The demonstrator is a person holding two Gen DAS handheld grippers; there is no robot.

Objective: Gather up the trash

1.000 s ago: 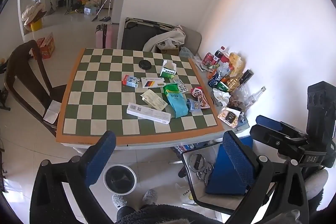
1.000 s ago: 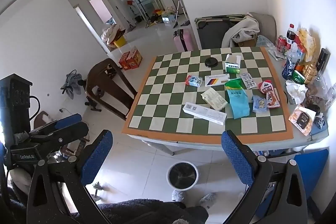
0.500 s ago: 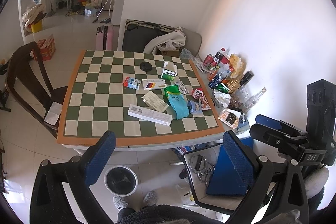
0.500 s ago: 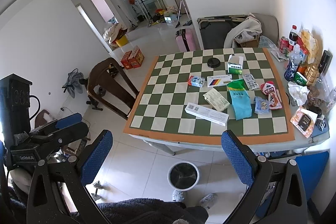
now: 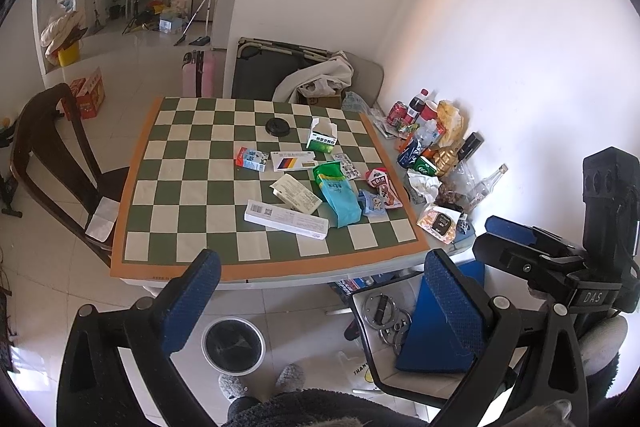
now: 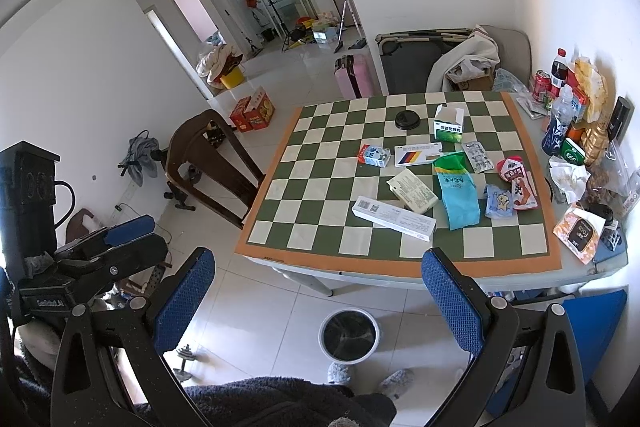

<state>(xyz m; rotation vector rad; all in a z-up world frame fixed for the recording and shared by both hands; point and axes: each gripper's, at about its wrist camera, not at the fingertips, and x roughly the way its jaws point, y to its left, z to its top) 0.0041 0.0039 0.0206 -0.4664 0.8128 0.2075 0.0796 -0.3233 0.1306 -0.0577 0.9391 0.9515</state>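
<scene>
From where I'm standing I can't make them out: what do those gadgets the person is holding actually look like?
Each hand-held gripper is a black plastic frame with two long fingers faced in blue textured pads. The left hand-held gripper and the right hand-held gripper look alike, with silver bolts at the joints. Each view also shows the other unit from the side: a tall black box on top and small white lettering on the body.

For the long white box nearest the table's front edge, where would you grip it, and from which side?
Probably across the narrow width of the long white box, near its middle, coming down from above. It lies flat and slantwise on the checkered cloth, its top face bare; a flat pale box lies close behind it. Both grippers, left and right, are open and well short of the table.
</scene>
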